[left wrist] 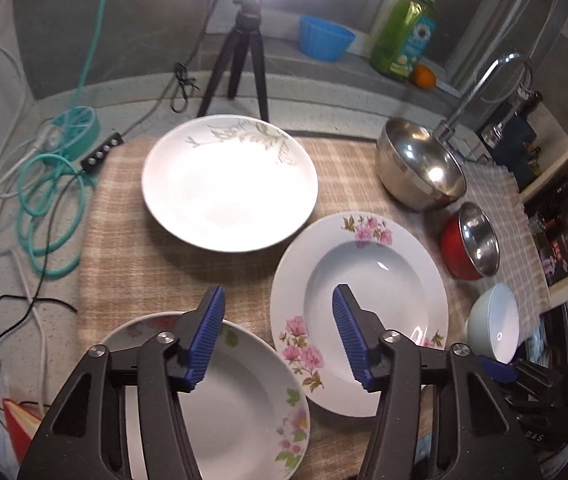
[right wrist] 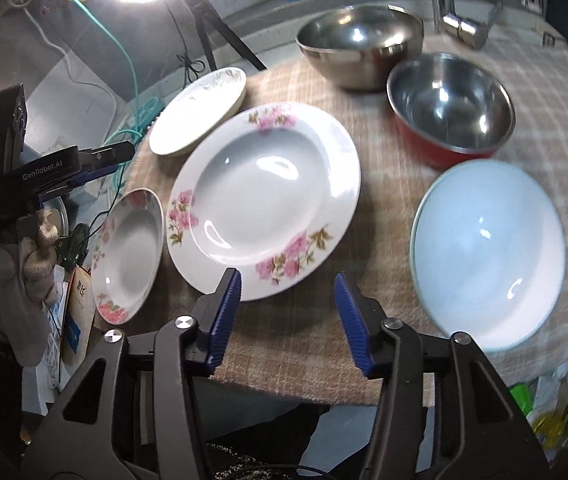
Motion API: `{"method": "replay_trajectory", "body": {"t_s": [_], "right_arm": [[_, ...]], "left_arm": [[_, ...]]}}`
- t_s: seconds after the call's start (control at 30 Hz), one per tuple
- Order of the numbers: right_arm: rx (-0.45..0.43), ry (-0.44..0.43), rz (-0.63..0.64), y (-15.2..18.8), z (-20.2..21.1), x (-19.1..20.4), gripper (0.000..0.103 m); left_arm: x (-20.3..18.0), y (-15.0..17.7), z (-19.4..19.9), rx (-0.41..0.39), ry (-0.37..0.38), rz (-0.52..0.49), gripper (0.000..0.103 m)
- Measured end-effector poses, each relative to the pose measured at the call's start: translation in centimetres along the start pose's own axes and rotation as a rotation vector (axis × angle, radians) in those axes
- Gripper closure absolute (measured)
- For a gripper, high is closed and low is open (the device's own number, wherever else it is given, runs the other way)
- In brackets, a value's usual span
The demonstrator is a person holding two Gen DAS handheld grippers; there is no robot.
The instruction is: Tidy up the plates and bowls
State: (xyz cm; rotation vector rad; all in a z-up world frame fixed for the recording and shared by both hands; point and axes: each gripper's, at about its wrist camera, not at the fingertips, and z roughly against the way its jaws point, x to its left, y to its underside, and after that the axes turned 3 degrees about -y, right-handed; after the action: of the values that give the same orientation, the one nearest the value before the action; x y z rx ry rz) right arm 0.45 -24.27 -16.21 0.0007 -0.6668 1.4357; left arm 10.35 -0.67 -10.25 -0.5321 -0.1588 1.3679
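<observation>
A large pink-flowered plate (left wrist: 359, 312) (right wrist: 264, 200) lies mid-cloth. A smaller flowered plate (left wrist: 240, 396) (right wrist: 128, 252) lies at the near left, a green-leaf plate (left wrist: 228, 184) (right wrist: 200, 112) farther back. A big steel bowl (left wrist: 419, 164) (right wrist: 359, 44), a red steel-lined bowl (left wrist: 471, 244) (right wrist: 447, 108) and a pale blue bowl (left wrist: 491, 324) (right wrist: 487, 252) stand at the right. My left gripper (left wrist: 278, 300) is open and empty, above the gap between the small and large flowered plates. My right gripper (right wrist: 287, 284) is open and empty at the large plate's near rim.
The checked cloth (left wrist: 124, 216) (right wrist: 303, 340) covers the counter. A black tripod (left wrist: 240, 56), teal cable (left wrist: 52, 200), power strip (left wrist: 102, 152), blue tub (left wrist: 323, 36), green soap bottle (left wrist: 403, 32), orange (left wrist: 423, 76) and faucet (left wrist: 479, 84) stand behind. Shelves (left wrist: 563, 208) are at the right.
</observation>
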Motion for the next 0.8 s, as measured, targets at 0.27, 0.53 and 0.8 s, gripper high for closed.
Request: {"method": "replay_trajectory", "body": {"t_s": [0.27, 0.53, 0.8], "right_arm": [[0.03, 0.002, -0.096, 0.4, -1.9, -0.9, 0.073], [0.054, 0.006, -0.143, 0.0, -3.0, -1.8, 0.075], [0.061, -0.012, -0.198, 0.1, -3.6, -2.9, 0.076]], "left_arm": [[0.4, -0.8, -3.0, 0.102, 0.085, -0.015, 0.074], [1.1, -1.3, -4.6, 0.156, 0.108, -0.013, 0.076], [1.0, -2.0, -6.3, 0.189, 0.115, -0.018, 0.079]]}}
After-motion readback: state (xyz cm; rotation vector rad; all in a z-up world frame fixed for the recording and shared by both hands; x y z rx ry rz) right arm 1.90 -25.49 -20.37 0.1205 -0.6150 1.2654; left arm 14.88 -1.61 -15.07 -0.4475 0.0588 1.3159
